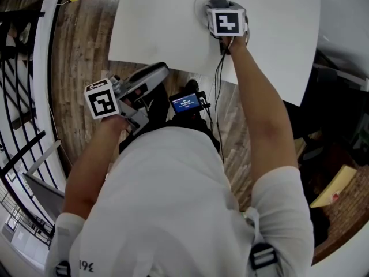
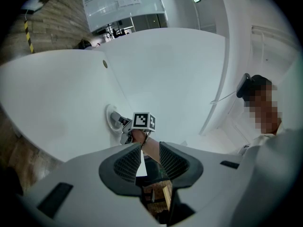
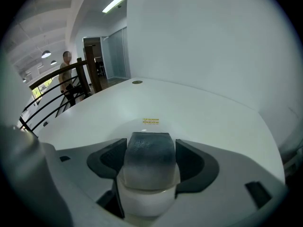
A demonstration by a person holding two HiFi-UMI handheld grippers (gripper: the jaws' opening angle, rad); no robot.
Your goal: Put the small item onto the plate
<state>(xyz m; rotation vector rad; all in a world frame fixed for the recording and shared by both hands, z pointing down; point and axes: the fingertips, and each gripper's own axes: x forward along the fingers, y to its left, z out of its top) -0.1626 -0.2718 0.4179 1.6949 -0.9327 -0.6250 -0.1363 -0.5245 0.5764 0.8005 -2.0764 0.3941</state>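
Observation:
My right gripper reaches over the white table, right above a small white plate. In the right gripper view it is shut on the small item, a dark grey block that fades to white at its lower end. The left gripper view shows the same plate with the right gripper over it. My left gripper hangs off the table near my body. Its jaws stand almost together with nothing between them.
The table's near edge runs between my two hands, with wooden floor below it. A black railing curves along the left. A small screen device sits at my chest. A person stands by the railing.

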